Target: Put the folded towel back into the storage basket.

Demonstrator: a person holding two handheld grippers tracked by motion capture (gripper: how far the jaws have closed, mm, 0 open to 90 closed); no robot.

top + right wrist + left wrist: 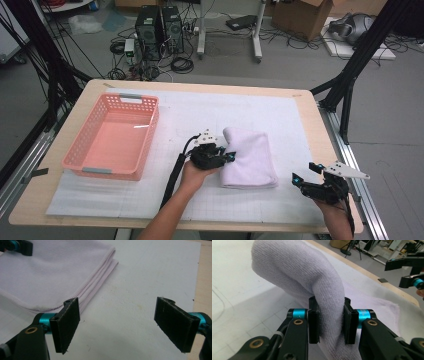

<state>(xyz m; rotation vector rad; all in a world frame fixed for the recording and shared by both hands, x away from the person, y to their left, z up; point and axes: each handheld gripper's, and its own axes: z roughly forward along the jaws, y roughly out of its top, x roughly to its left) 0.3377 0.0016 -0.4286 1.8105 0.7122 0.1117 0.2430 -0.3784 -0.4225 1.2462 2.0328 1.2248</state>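
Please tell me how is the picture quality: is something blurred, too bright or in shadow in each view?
High view: even light, rather soft; a small glare streak on the basket floor. Left gripper view: towel weave sharp between the left gripper pads, background hazy, a grey shadow on the mat. Right gripper view: the right gripper pads slightly soft, faint shadow under them, the towel hem clear.

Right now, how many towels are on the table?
1: a folded white towel right of the pink basket, its left edge pinched in the left gripper. None shows inside the basket.
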